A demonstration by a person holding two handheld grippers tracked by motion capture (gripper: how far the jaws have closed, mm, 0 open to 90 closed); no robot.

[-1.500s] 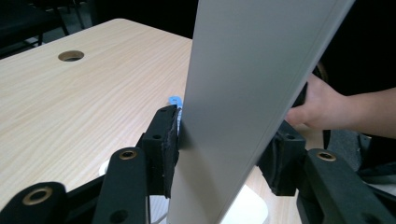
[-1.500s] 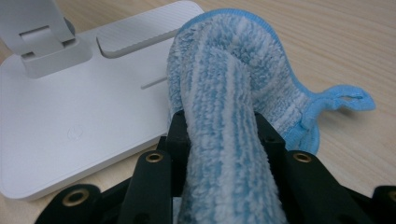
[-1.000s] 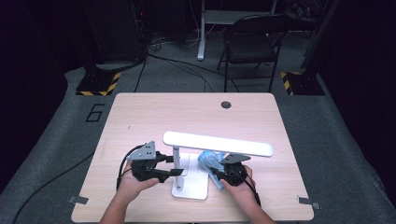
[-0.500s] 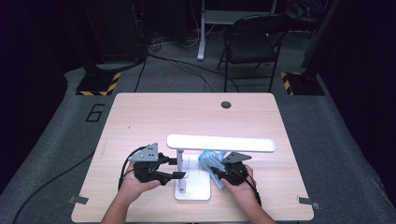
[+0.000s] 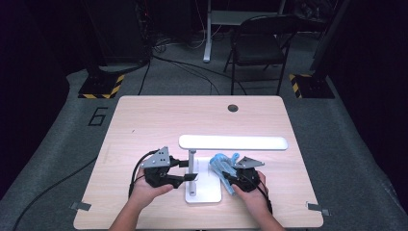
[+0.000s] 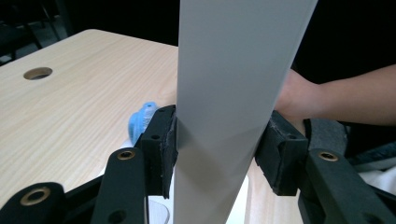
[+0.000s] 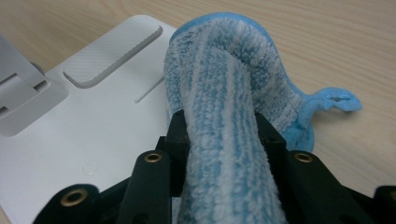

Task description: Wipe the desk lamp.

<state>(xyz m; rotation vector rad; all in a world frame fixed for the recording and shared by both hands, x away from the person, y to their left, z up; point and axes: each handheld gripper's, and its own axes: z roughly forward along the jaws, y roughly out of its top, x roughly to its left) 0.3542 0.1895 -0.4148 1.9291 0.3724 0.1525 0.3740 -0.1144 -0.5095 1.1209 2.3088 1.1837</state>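
Left gripper (image 5: pixel 185 169): jaws part-spread, just closed in a little further, pads pinching the flat white upright post of the desk lamp (image 6: pixel 229 107) from both sides; left gripper view shows both pads tight on the post faces. Held in the person's left hand (image 5: pixel 146 190), cable trailing back toward the worktop's near edge.

Right gripper (image 7: pixel 223 135): jaws narrow, clamped on a bunched blue-and-white striped microfibre cloth (image 7: pixel 224 88). Cloth bulges forward past the jaw tips and droops over the edge of the white rectangular lamp base (image 7: pixel 88 135); blue hemmed corner loop lying on bare wood beside the base. In the high view the cloth sits right of the post, at the base's far right corner, under the long white lamp head bar (image 5: pixel 234 142).

In the way: lamp head bar spans above both grippers; post stands between them. Hinge block at the post foot and a shallow slot recess visible on the base in the right gripper view.

Lamp at the near centre of the light wood-grain worktop (image 5: pixel 159 120), round cable hole (image 5: pixel 233 108) near the far edge.

Beyond: grey carpet with a painted number 6, black folding chair (image 5: pixel 257 48), stands with yellow-black hazard striping, cables on the floor, dark room.
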